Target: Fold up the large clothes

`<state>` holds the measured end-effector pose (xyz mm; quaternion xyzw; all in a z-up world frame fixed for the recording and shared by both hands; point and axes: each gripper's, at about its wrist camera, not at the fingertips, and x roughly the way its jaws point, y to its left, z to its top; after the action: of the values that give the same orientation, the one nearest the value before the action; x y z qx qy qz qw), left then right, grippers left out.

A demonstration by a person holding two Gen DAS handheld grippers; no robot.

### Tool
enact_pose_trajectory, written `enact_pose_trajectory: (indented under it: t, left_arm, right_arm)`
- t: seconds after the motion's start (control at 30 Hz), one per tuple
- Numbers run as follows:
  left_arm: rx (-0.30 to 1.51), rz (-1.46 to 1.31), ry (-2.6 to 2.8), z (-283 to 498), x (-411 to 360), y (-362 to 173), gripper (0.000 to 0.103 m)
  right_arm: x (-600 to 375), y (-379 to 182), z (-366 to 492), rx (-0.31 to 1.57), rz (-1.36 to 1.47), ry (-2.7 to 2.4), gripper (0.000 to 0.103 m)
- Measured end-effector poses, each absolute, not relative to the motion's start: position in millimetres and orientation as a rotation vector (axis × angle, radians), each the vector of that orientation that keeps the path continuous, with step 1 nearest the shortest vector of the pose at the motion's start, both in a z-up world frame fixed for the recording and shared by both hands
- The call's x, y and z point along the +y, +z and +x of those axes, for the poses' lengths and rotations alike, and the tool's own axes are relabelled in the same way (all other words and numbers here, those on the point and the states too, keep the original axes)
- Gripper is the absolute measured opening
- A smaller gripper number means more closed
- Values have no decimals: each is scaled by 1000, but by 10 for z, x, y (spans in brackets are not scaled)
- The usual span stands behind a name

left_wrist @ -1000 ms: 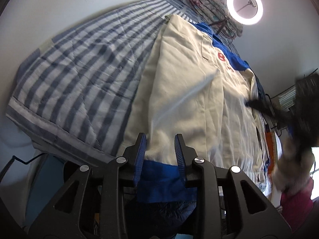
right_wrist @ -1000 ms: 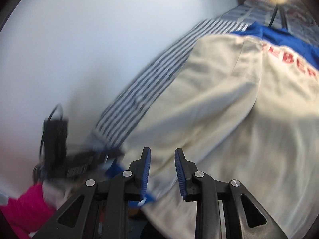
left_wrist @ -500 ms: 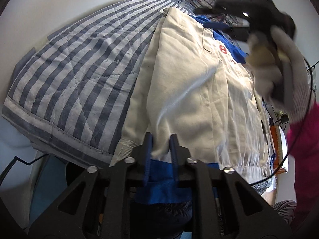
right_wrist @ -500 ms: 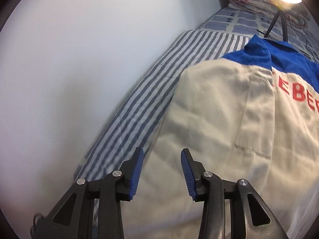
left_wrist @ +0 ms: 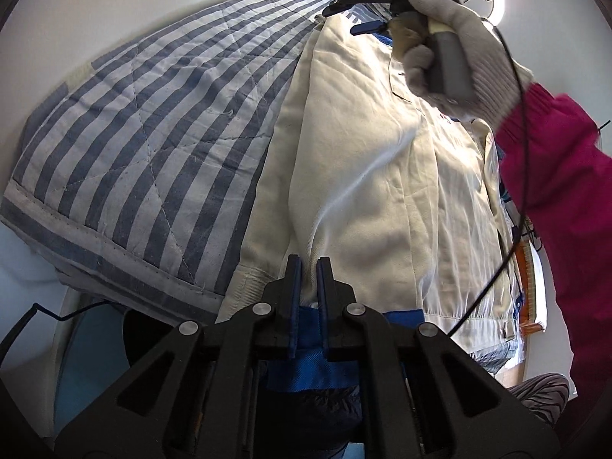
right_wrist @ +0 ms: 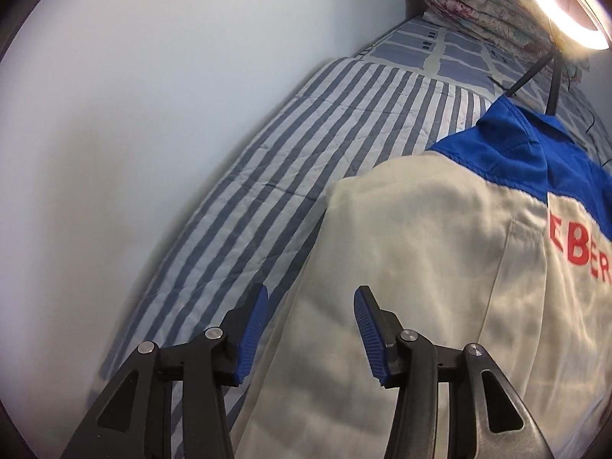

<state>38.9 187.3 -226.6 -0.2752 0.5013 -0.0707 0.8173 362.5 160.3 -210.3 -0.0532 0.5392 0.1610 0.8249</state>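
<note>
Cream cotton with blue trim makes up the jacket [left_wrist: 382, 199], which lies spread on a striped quilt [left_wrist: 153, 134] over the bed, its hem nearest and its blue collar farthest. At that near hem the left gripper [left_wrist: 306, 279] has its jaws closing, the pads almost together with the cream hem band and blue lining pinched between them. Farther up, the right gripper [right_wrist: 310, 310], held in a gloved hand [left_wrist: 459, 38], hovers over the shoulder edge where cream cloth meets the quilt; its jaws are opening, about half spread, with nothing yet gripped. To do this step well, I judge the right jaws should drop straight over the side seam near the shoulder and bite all layers, matching the left's hold along the same edge so the fold comes over straight. Red letters on the chest [right_wrist: 573, 252] read "EBER", cut off at the frame. Beyond stand a rolled floral blanket [right_wrist: 478, 11] and a ring light [right_wrist: 566, 4].
</note>
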Motion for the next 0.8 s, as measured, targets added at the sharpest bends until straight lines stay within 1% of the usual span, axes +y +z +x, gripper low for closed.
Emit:
enact_pose_trajectory:
  t: [0.13, 0.2, 0.23, 0.27, 0.3, 0.33, 0.37, 0.57, 0.67, 0.8]
  left_arm:
    - [1071, -577, -153, 396, 1862, -2277, 6]
    - [1070, -566, -155, 396, 1850, -2273, 6]
    - [1070, -559, -154, 397, 1836, -2270, 5]
    - [1068, -552, -155, 395, 1826, -2266, 5]
    - [1067, -546, -155, 391, 1817, -2265, 5]
    - [1067, -543, -156, 390, 1814, -2267, 5]
    - [1068, -545, -158, 388, 1815, -2272, 4]
    - [1070, -560, -159, 381, 1857, -2286, 3]
    - [1064, -549, -141, 354, 1875, -2261, 3]
    - [1060, -534, -126, 315, 1900, -2225, 3]
  right_arm:
    - [1641, -2184, 3784, 1150, -127, 309, 48]
    - [1687, -2231, 3838, 1155, -150, 297, 44]
    - [1715, -2251, 3840, 1155, -172, 286, 34]
    - [1741, -2278, 3849, 1156, -198, 275, 21]
    - [1747, -2290, 3842, 1157, -203, 275, 15]
    - [1741, -2284, 3841, 1156, -190, 287, 4]
    - [1730, -2262, 3845, 1151, -172, 296, 0]
    - [1654, -2135, 3985, 1142, 2, 351, 0]
    - [1717, -2241, 4038, 1147, -4, 346, 0]
    - [1681, -2415, 4093, 1171, 81, 366, 0]
